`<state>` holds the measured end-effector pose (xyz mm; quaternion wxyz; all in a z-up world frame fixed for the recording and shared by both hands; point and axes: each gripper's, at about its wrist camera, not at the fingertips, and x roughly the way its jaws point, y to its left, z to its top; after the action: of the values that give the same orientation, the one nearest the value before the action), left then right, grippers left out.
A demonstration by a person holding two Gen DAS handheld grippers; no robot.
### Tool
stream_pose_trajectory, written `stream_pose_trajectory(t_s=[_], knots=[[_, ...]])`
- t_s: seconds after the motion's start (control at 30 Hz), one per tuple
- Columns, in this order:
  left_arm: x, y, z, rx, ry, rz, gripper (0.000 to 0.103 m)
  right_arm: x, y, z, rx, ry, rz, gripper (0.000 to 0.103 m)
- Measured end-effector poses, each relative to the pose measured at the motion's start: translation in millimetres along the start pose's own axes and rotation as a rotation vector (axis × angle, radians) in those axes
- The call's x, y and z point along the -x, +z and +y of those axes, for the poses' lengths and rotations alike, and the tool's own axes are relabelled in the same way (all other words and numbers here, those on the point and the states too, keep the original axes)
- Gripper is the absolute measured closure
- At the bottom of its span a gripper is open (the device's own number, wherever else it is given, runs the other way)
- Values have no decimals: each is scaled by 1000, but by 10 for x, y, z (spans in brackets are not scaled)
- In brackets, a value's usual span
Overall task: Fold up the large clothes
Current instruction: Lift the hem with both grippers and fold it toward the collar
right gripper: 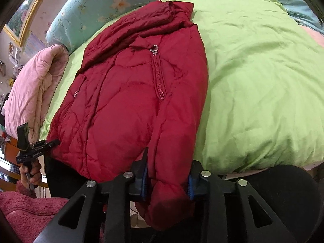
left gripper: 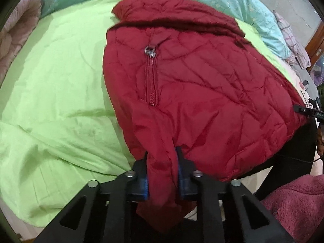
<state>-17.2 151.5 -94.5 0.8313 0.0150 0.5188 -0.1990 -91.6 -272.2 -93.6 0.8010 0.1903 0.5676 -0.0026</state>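
In the left wrist view, the left gripper (left gripper: 162,170) clenches a bunched fold at the near hem of the red quilted jacket (left gripper: 192,85), which lies zipped on the green bedsheet (left gripper: 50,81). At the right edge the other gripper carries writing too small to read.

In the right wrist view, the right gripper (right gripper: 167,174) grasps the jacket's (right gripper: 125,101) near edge between blue-padded fingers (right gripper: 144,179). A pink quilt (right gripper: 34,85) lies left.

- Left gripper (left gripper: 162,158) is held low, fingers pointing forward, jaws clamped on a bunched fold of red fabric.
- Right gripper (right gripper: 168,162) matches it, jaws pinching another fold.
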Motion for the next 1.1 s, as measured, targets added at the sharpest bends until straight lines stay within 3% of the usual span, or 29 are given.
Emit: stream_pose_trajectory(t_s=[0.1, 0.43, 0.73, 1.1], knots=[[137, 6, 2, 15, -13, -58, 91, 78, 21, 11, -1, 32, -29, 84], [694, 193, -111, 57, -30, -301, 92, 515, 284, 167, 5, 153, -193, 85], [804, 179, -5, 88, -43, -373, 92, 613, 453, 197, -21, 199, -262, 85], [823, 764, 63, 102, -25, -456, 92, 697, 1115, 355, 10, 233, -386, 85]])
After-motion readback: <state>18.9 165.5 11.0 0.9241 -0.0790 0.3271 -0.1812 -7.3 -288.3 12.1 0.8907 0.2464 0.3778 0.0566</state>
